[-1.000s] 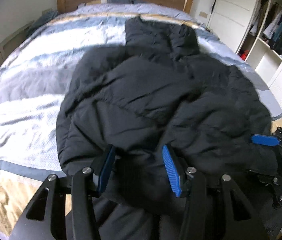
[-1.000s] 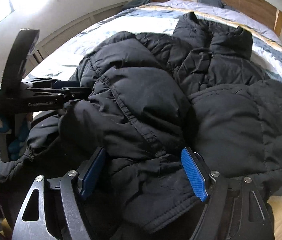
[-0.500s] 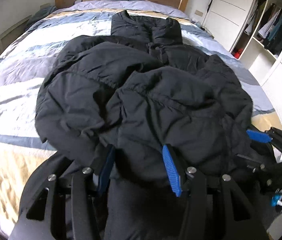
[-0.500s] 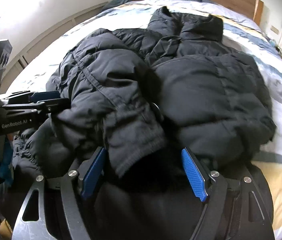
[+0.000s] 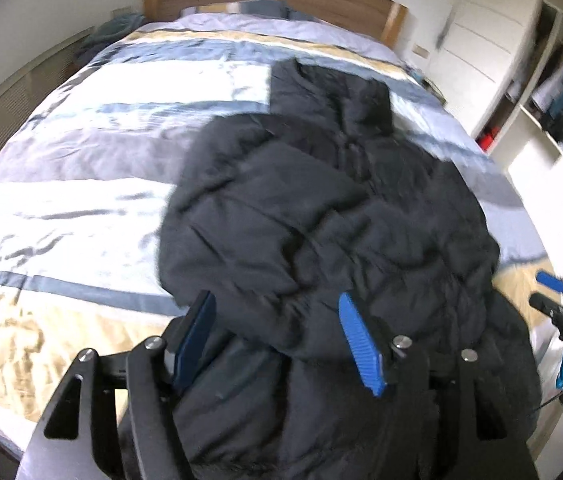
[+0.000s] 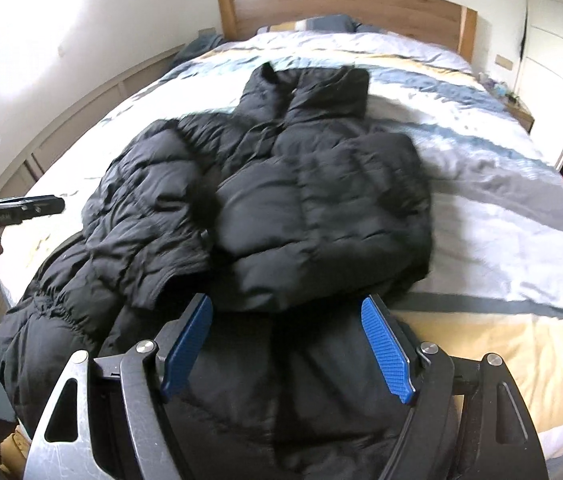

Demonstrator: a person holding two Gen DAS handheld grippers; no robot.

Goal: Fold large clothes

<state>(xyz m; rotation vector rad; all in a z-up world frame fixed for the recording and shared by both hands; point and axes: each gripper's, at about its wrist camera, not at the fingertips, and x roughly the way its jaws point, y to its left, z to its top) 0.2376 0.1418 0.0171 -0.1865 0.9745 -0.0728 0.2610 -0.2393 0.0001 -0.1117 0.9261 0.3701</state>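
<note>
A black puffer jacket lies on the bed, collar toward the headboard, its sides folded in over the middle and its hem hanging over the near edge. My left gripper hovers over the lower left part. Its jaws are opening, and loose fabric lies between the blue pads without being pressed. In the right wrist view the jacket spreads ahead of my right gripper. That gripper stands open above the hem, and its pads pinch nothing. Each gripper also shows in the other's view, the right gripper and the left gripper.
The bed carries a striped blue, white and tan duvet and has a wooden headboard. An open wardrobe with hanging clothes stands to the right. A low panelled wall unit runs along the left.
Both grippers have pulled back toward the foot of the bed and risen. The bunched jacket has dropped out of them onto the bed. The left jaws have widened.
</note>
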